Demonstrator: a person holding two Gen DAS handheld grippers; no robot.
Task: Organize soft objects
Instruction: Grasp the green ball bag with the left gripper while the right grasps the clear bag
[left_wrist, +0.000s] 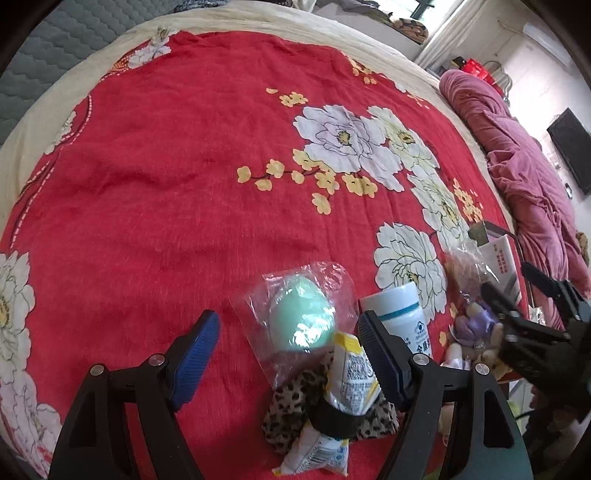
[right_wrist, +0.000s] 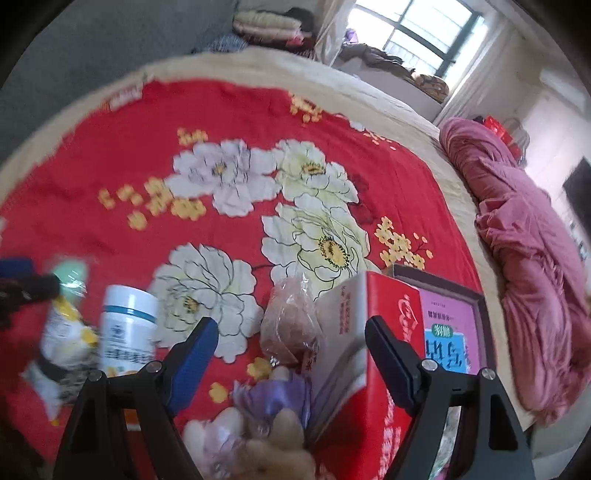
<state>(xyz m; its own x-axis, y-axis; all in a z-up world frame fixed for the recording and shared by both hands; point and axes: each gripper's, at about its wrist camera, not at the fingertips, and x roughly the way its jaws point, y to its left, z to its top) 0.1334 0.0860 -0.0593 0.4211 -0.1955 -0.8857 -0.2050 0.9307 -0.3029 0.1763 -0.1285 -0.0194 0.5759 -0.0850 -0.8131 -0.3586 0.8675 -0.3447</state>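
Red cardboard box (right_wrist: 373, 332) on floral bedspread (right_wrist: 147, 155); contents hidden. Beside it, bagged brown lump (right_wrist: 291, 321). Left gripper (left_wrist: 288, 354), right gripper (right_wrist: 284, 354): jaws apart, empty.

1. Bedspread (left_wrist: 155, 177) is bright red with white and yellow flowers, cream border.
2. My egg-shaped sponge (left_wrist: 301, 319) is mint green.
3. Scrunchie (left_wrist: 291, 410): leopard print.
4. Bottle (right_wrist: 127, 325) is white, teal band.
5. Box (right_wrist: 384, 332): red and white.
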